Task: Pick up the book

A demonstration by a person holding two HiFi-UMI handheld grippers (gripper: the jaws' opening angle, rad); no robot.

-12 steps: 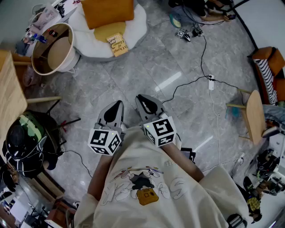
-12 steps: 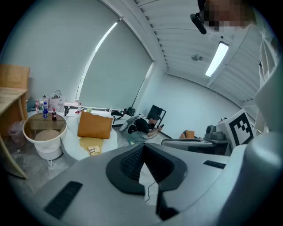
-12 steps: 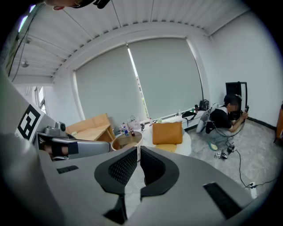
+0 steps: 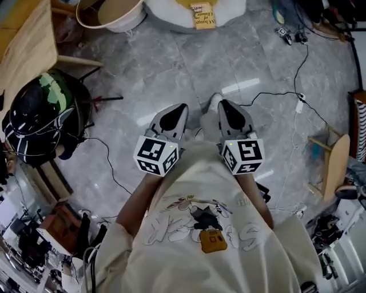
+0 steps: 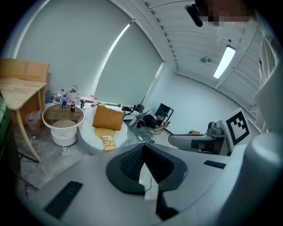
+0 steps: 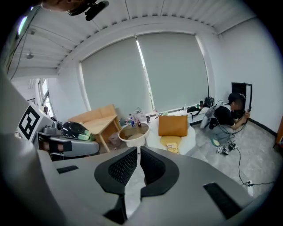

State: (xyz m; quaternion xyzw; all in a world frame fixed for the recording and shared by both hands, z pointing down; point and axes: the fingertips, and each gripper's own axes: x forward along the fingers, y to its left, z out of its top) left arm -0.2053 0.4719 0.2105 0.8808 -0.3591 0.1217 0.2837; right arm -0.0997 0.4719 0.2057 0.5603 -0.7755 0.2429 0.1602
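The book [image 4: 204, 15] is small, tan, with dark print. It lies on a white floor seat [image 4: 171, 20] at the top edge of the head view, far ahead of both grippers. Both gripper views show it too, below an orange cushion [image 6: 173, 125]: the book [image 5: 108, 142] lies left of the left jaws, and the book [image 6: 171, 148] lies right of the right jaws. My left gripper [image 4: 174, 114] and right gripper [image 4: 229, 111] are held side by side over the grey floor, angled down. The left gripper [image 5: 144, 146] and the right gripper [image 6: 139, 148] are both shut with nothing between the pads.
A white round tub table [image 4: 111, 14] stands left of the seat. A wooden table [image 4: 28, 51] and a black helmet on a bag [image 4: 40, 120] are at left. Cables [image 4: 274, 97] cross the floor at right, near a wooden stool [image 4: 334, 166]. A person [image 6: 227, 117] sits on the floor.
In the head view the whole scene has slid up and to the right, so the book now sits at the top edge. Both grippers stay side by side and shut.
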